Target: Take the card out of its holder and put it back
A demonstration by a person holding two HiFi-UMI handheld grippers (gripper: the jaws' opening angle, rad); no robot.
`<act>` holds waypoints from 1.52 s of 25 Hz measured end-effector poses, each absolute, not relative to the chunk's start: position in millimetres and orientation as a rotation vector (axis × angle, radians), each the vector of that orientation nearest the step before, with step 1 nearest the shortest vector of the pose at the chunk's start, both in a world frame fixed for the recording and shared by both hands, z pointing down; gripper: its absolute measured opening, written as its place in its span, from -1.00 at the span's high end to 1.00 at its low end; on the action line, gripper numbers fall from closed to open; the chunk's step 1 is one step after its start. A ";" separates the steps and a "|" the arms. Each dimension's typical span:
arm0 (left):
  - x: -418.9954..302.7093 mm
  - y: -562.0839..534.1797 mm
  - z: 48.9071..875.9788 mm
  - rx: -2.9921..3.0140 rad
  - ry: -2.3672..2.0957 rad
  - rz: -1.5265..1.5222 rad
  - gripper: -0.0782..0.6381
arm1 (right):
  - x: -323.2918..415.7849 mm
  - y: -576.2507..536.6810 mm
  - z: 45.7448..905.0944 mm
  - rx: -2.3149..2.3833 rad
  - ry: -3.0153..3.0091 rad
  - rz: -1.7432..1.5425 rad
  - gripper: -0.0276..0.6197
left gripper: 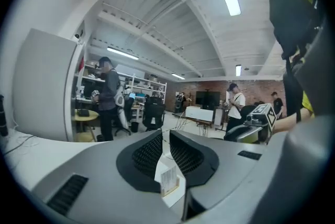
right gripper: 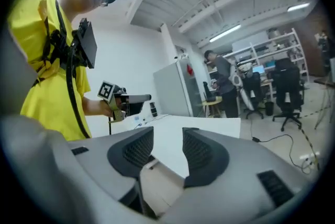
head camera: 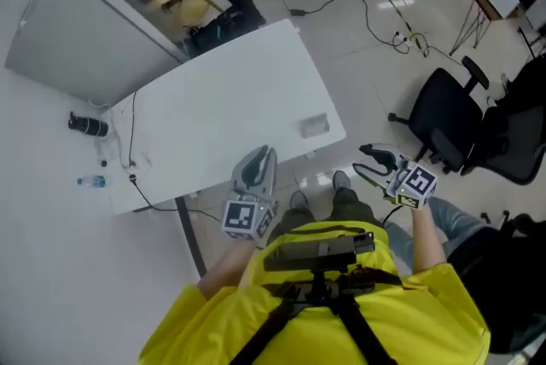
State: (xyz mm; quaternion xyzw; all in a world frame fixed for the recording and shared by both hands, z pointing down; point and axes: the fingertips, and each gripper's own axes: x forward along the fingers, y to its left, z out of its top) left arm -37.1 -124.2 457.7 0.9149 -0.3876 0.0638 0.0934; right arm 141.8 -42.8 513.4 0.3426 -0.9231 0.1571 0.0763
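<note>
Low in the frame, my left gripper (head camera: 263, 155) has jaws slightly apart, my right gripper (head camera: 363, 161) widely, both empty. Approach step, I think; next I must reach the card holder (head camera: 315, 126).

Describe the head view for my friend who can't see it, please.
Seen from above, a person in a yellow shirt holds tongs in each hand: the left tongs over the near edge of a white table, the right tongs open beside it, above the floor. A clear card holder lies on the table beyond them.
</note>
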 end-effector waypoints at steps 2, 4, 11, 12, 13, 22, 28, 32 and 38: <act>-48.3 -125.2 466.3 2.642 -1.301 0.223 0.67 | 146.9 -71.6 530.0 0.807 -2.772 0.453 0.43; -55.2 -127.0 477.4 2.578 -1.401 0.191 0.67 | 154.9 -101.4 548.9 0.666 -2.771 0.418 0.43; -43.5 -135.7 510.5 2.428 -1.554 0.060 0.67 | 168.3 -176.9 624.7 0.346 -2.751 0.351 0.65; -40.9 -138.5 513.7 2.415 -1.559 0.059 0.74 | 165.7 -183.8 636.1 0.315 -2.744 0.346 0.68; -38.7 -141.2 517.2 2.403 -1.563 0.067 0.78 | 162.5 -190.2 646.3 0.288 -2.742 0.352 0.68; -24.6 -153.6 535.7 2.310 -1.599 0.149 0.78 | 130.8 -219.2 705.8 0.073 -2.721 0.470 0.68; -26.6 -155.3 549.9 2.272 -1.600 0.153 0.78 | 115.6 -217.9 711.6 0.066 -2.753 0.518 0.83; -22.3 -159.9 555.4 2.286 -1.576 0.158 0.78 | 113.8 -222.2 704.3 0.089 -2.770 0.456 0.85; -21.5 -167.4 547.3 2.321 -1.552 0.151 0.78 | 116.6 -235.6 661.0 0.160 -2.823 0.416 0.85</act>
